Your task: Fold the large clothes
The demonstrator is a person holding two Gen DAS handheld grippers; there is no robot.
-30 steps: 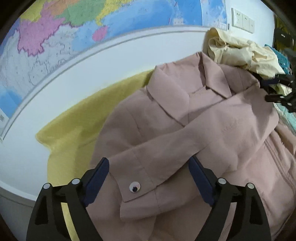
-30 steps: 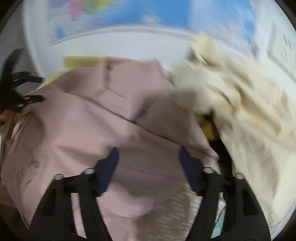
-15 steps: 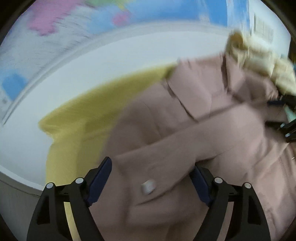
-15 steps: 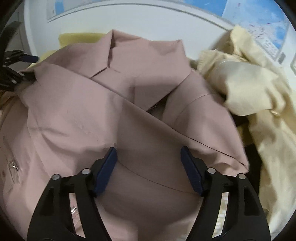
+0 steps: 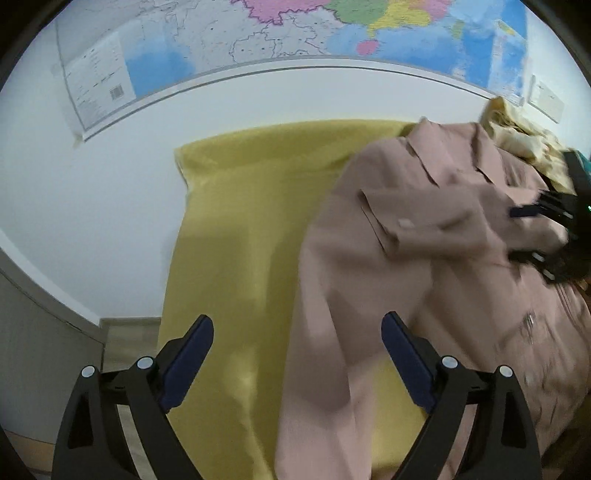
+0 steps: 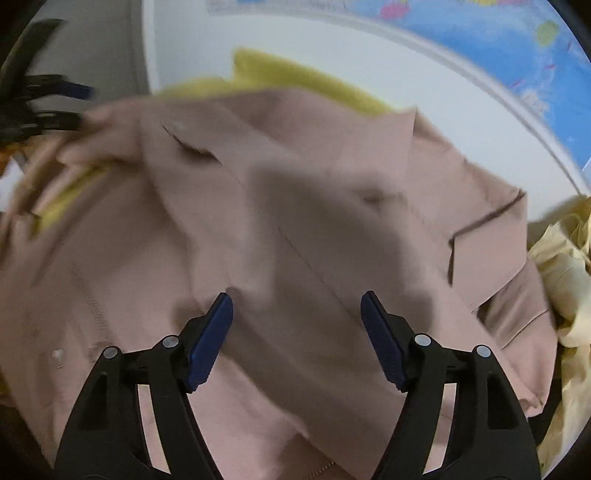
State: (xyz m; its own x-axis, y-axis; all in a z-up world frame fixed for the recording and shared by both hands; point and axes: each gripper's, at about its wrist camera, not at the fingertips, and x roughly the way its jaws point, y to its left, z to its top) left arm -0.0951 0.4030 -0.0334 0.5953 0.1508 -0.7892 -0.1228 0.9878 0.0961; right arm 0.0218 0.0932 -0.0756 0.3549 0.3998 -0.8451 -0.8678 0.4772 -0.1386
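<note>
The pink jacket (image 5: 424, 258) lies on a yellow cloth (image 5: 240, 221). The left gripper (image 5: 297, 347) gapes empty over its edge. The right gripper (image 6: 296, 325) hangs wide and empty above its middle

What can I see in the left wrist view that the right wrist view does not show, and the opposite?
Only the left wrist view shows the map's white legend corner, a wall socket and the wide bare part of the yellow cloth. Only the right wrist view shows the right tongs open close over the pink jacket. Both show the jacket, the yellow cloth, the cream garment and the map.
</note>
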